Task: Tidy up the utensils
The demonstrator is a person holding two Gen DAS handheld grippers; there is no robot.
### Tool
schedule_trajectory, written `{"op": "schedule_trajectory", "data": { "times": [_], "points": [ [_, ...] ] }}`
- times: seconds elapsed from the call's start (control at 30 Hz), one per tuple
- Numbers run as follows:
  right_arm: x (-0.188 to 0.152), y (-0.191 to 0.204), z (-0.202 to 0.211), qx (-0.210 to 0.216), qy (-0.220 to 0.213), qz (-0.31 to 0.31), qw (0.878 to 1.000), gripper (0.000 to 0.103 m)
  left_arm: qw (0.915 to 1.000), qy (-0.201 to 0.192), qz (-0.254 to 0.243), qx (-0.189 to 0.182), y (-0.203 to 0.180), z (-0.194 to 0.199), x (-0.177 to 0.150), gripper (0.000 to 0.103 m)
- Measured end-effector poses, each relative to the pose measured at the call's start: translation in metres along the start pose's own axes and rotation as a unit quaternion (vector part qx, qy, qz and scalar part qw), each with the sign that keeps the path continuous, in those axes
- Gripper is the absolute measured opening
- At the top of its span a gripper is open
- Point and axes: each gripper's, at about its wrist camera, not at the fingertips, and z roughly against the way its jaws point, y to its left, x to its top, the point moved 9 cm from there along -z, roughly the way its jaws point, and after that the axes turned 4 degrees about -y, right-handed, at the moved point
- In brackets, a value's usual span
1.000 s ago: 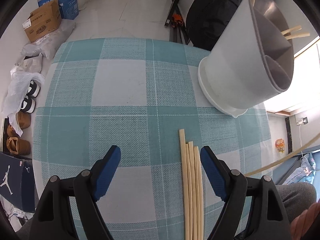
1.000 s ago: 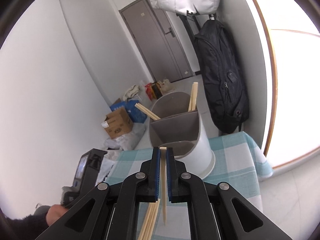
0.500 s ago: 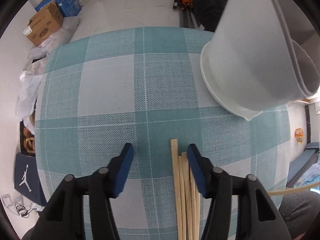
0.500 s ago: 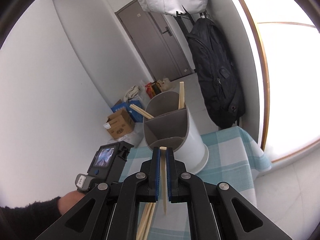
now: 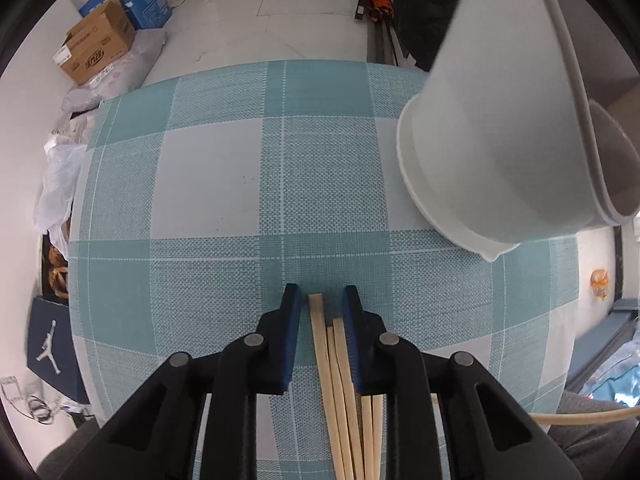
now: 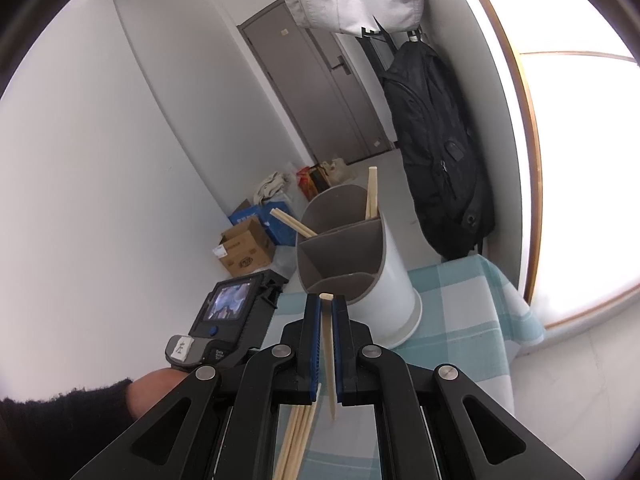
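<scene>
The left hand-held gripper (image 5: 319,305) sits low over the table (image 5: 208,184), its blue pads set either side of the chopsticks (image 5: 334,360) that lie bundled on the checked cloth. The jaws are narrowed but not yet closed: a gap shows between the left pad and the nearest stick, and nothing is clamped. The right hand-held gripper (image 6: 326,312) is closed on one chopstick (image 6: 329,344), held up in the air with the holder (image 6: 352,264) just ahead. The holder stands on the table, well beyond the bundle, with two chopsticks already in its far compartment.

For the left side, the step seems to be picking from the bundle. Three sticks lie between the pads and two more pass under the right finger, so closing squarely would likely catch several at once, or pinch them askew. Better to centre on the sticks, keep the pads parallel to their length, and close slowly. For the right, line the stick's lower end over a compartment before letting go.
</scene>
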Motion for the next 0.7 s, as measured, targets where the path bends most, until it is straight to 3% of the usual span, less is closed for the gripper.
{"op": "schedule_trajectory", "data": {
  "times": [0.07,0.17,0.57,0.7],
  "points": [
    [0.0,-0.001,0.0,-0.001,0.001,-0.001,1.0,0.005,0.9999,-0.01,0.002,-0.003,0.002,0.001,0.0,0.007],
    [-0.001,-0.001,0.0,-0.004,0.001,0.001,1.0,0.005,0.9997,-0.024,0.002,-0.008,0.004,0.002,-0.001,0.003],
    [-0.001,0.0,0.0,-0.015,0.0,0.008,1.0,0.004,0.9957,-0.079,0.03,-0.039,0.014,0.019,-0.009,0.001],
    [-0.002,0.005,-0.001,-0.015,0.003,0.014,1.0,0.0,0.9872,-0.136,0.05,-0.066,0.019,0.051,-0.009,0.001]
  ]
}}
